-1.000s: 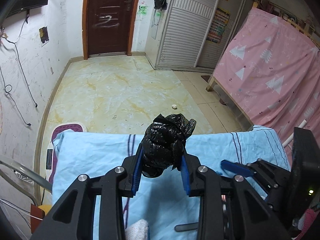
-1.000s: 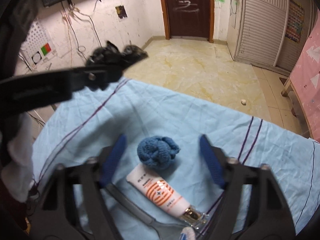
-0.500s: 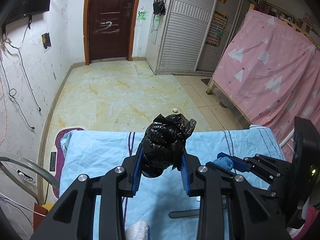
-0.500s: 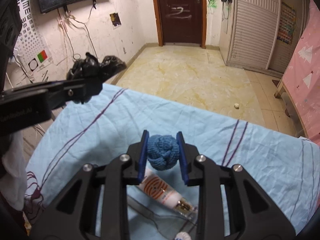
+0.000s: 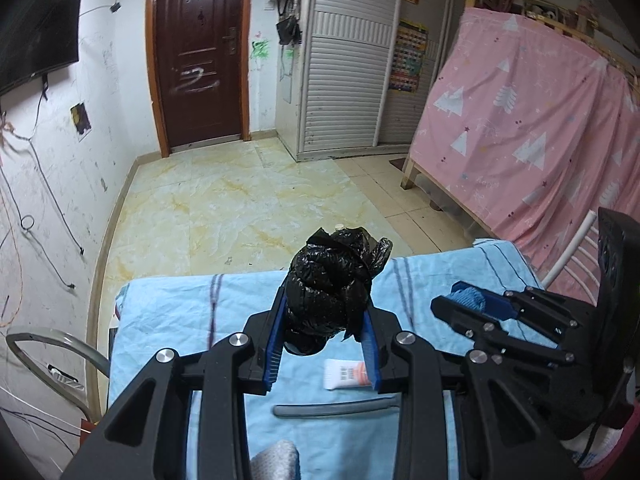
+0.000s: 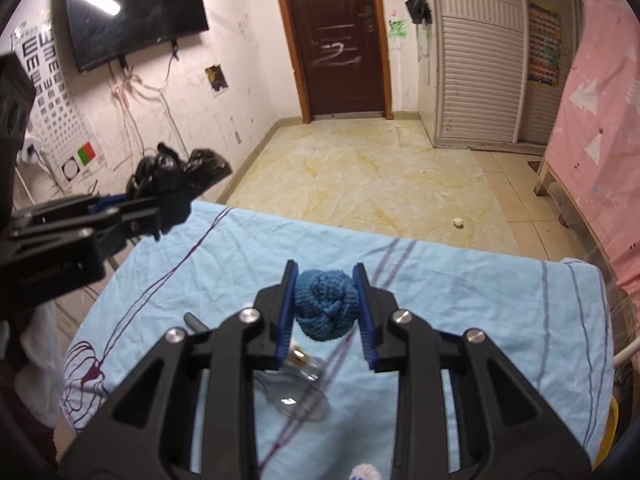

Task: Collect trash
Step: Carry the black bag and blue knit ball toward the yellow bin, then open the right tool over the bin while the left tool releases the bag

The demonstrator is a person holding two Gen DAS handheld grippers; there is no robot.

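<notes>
The left gripper (image 5: 326, 344) is clamped on a crumpled black plastic bag wad (image 5: 334, 288), held clear above the light blue striped sheet (image 5: 168, 312) covering the table. The right gripper (image 6: 325, 314) grips a knotted blue knit ball (image 6: 326, 304) between its blue pads (image 6: 285, 320), also lifted off the sheet. A white-and-orange tube (image 5: 346, 374) and a grey-handled utensil (image 5: 328, 409) lie on the sheet beneath the left gripper.
</notes>
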